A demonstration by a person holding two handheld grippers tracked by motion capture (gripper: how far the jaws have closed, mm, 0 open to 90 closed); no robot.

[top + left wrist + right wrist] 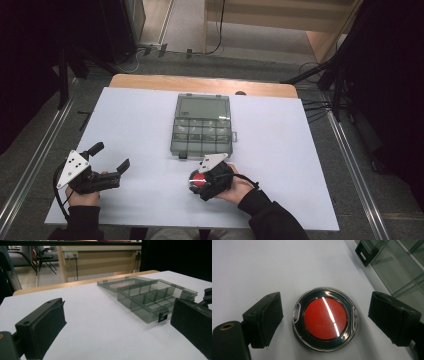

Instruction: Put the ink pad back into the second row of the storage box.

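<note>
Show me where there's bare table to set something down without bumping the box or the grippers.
The widest bare patch lies on the white board right of the organizer box, out to the right edge. Another lies left of the box, beyond the left gripper. It is crowded in front of the box, where the right gripper straddles the red disc.

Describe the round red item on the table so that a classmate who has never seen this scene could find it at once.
Start at the white table and find the open, smoky plastic organizer box at its middle. Just in front of the box, between the open jaws of the right gripper, lies a round disc. It alone is circular: glossy red centre, black ring, clear rim.
</note>
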